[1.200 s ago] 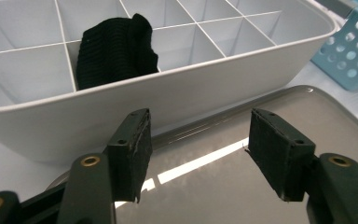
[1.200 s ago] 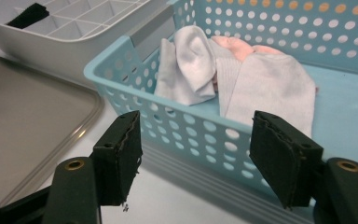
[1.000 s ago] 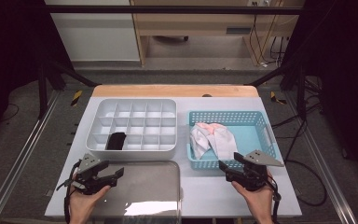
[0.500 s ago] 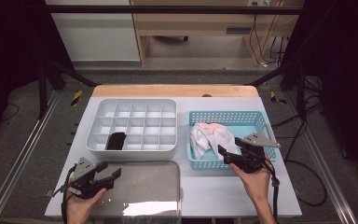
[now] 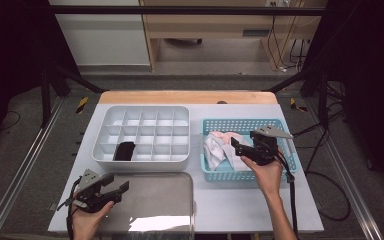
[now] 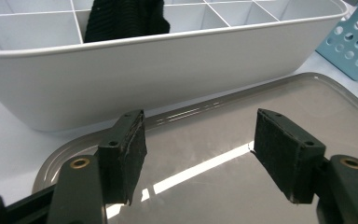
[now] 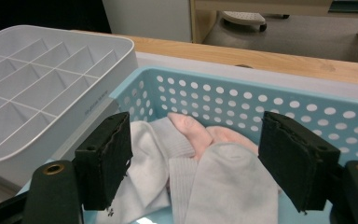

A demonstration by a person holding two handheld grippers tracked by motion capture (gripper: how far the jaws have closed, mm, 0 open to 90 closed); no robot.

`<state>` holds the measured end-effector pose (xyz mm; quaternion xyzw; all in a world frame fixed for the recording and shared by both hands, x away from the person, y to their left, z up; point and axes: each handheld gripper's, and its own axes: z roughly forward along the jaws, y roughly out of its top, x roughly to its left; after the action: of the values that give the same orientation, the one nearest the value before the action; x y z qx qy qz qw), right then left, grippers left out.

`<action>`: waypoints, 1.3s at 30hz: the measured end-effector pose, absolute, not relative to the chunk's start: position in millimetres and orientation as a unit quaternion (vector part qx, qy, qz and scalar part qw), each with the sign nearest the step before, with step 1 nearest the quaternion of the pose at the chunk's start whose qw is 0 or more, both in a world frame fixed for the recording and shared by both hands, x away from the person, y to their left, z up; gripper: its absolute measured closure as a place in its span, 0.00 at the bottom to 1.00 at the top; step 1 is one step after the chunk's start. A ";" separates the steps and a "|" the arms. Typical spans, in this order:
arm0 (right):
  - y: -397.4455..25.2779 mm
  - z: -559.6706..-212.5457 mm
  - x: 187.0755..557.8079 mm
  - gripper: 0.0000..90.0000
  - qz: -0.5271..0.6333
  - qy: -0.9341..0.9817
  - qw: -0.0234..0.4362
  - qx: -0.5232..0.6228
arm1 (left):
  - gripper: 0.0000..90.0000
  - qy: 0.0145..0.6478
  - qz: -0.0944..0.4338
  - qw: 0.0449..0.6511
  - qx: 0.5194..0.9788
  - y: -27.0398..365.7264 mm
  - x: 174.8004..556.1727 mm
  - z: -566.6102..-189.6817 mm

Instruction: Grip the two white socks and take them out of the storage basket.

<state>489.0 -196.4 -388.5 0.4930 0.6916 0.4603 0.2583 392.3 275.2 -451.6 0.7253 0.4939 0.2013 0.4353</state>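
High view: the right gripper (image 5: 238, 147) hangs over the perforated light-blue plastic basket (image 5: 285, 165), jaws spread wide above the pale crumpled socks (image 5: 216, 148), gripping nothing. The left gripper (image 5: 119, 187) hovers gaping over the shiny grey metal tray (image 5: 160, 200), beside the white divided plastic organiser (image 5: 145, 131).

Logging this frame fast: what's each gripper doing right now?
Left gripper: open, empty, over the metal tray.
Right gripper: open, empty, above the socks in the blue basket.

A lab-like recording bay, marked by black curtains at both sides, a metal frame (image 5: 30, 160) (aluminium rails) around the white table (image 5: 240, 205), loose cables (image 5: 285, 35) on grey floor
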 end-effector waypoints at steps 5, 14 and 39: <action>-193.3 -388.8 502.4 0.29 0.454 0.702 0.252 0.487 | 0.37 0.499 0.201 0.434 0.723 278.8 394.1 -452.3; -190.1 -390.2 526.1 0.36 0.425 0.714 0.271 0.486 | 0.37 0.498 0.201 0.431 0.725 278.1 396.0 -454.3; -184.4 -437.3 561.3 0.26 0.338 0.770 0.199 0.504 | 0.39 0.496 0.198 0.425 0.731 275.9 396.7 -456.2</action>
<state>561.3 -184.4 -437.3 0.5039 0.7697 0.3378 0.1990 396.7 275.9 -456.2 0.7309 0.4958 0.1983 0.4250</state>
